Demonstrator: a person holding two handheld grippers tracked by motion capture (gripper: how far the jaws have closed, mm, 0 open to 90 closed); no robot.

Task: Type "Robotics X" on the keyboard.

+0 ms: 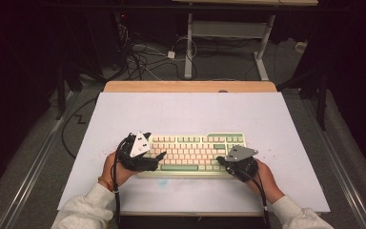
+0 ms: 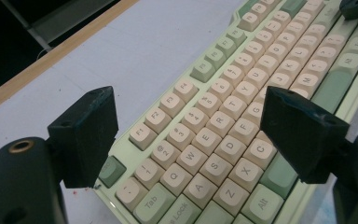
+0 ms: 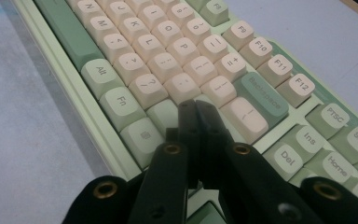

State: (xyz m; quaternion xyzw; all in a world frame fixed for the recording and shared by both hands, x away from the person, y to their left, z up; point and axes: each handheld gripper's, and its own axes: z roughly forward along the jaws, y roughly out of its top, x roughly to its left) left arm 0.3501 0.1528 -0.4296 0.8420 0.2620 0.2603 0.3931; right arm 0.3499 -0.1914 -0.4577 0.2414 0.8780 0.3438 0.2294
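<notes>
Fingers of the left gripper (image 2: 186,140) spread above the keyboard (image 2: 242,93); right gripper's (image 3: 196,109) pressed together over its keys.

Overhead light falls bright on my tabletop (image 1: 195,109) while the room beyond stays dark; my tool views blur up close, shadows soft.

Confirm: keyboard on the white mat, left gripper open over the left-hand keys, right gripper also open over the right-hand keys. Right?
Not quite. The right gripper is shut: the right gripper view shows its jaws pressed together, tips over the keys near Enter. The rest holds: the keyboard lies on the white mat, and the left gripper stands open over the left-hand keys.
</notes>
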